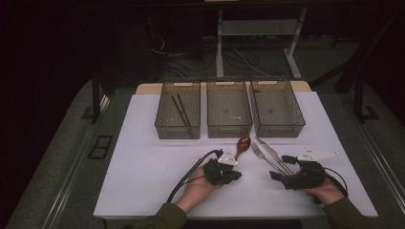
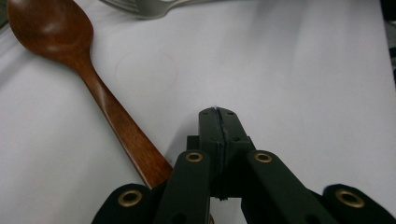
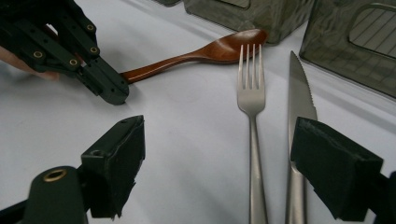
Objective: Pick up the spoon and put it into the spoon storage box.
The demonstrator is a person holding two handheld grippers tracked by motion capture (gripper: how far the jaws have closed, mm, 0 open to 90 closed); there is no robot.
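Three mesh bins point(image 1: 229, 114) in row at desk point(image 1: 143, 162) far edge, likely sorting slots: left one holds two chopsticks point(image 1: 180, 109), other two look empty. Loose cutlery near front, within reach: one wooden spoon point(image 1: 242, 144), one fork point(image 3: 251, 107), one knife point(image 3: 299, 102). Left gripper point(image 1: 234, 175) pressed closed, empty, beside spoon handle. Right gripper point(image 3: 217, 168) spread wide around fork and knife handles, apparently ready to pick.

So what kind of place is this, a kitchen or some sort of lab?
Probably a lab or workshop bench, not a kitchen: hand-held grippers, the left gripper and right gripper, work over a white table, with loose cables on the floor behind.
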